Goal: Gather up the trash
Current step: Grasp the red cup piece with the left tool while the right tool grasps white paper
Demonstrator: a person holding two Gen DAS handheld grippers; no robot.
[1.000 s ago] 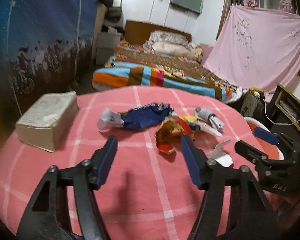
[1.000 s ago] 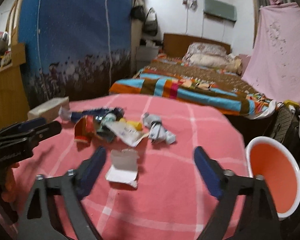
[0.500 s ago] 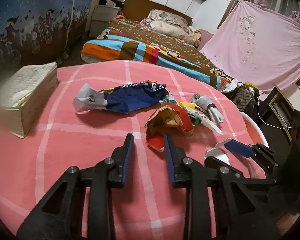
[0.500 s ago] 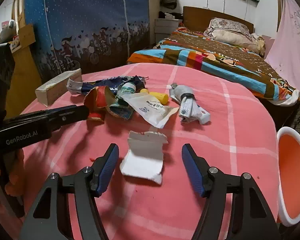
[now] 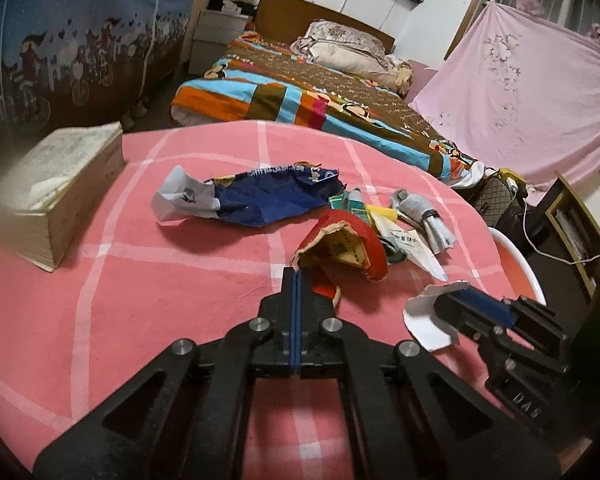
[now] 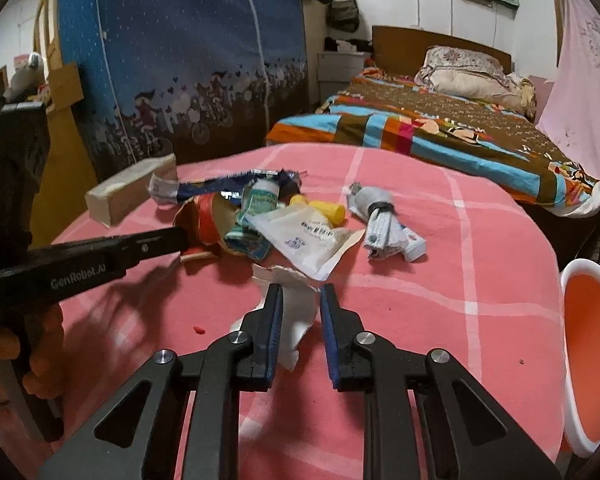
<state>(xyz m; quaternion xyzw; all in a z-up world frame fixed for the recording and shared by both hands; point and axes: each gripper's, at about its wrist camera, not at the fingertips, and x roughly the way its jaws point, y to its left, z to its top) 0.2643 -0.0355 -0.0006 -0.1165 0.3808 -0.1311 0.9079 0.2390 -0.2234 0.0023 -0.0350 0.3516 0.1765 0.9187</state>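
Note:
Trash lies on a round table with a pink checked cloth (image 5: 140, 320). My left gripper (image 5: 296, 274) is closing; its jaws meet on the near edge of a torn red wrapper (image 5: 352, 244). In the right wrist view that left gripper (image 6: 182, 240) reaches in from the left to the red wrapper (image 6: 204, 216). My right gripper (image 6: 300, 292) is closing on a torn white card box (image 6: 296, 316), which stands crumpled between its pads. The left wrist view shows the right gripper (image 5: 448, 300) on that white box (image 5: 424, 316).
Behind lie a blue bag (image 5: 268, 196), a white pouch (image 6: 304, 236), a yellow bottle (image 6: 330, 210), a green packet (image 6: 260, 200) and a grey bundle (image 6: 380, 220). A thick block of paper (image 5: 60, 184) sits at the left. An orange bin (image 6: 588, 344) stands off the right edge. A bed (image 5: 320, 92) is beyond.
Both grippers went from wide open to shut. The left jaws came together on the red wrapper's edge; the right jaws narrowed onto the white box, which now stands crumpled.

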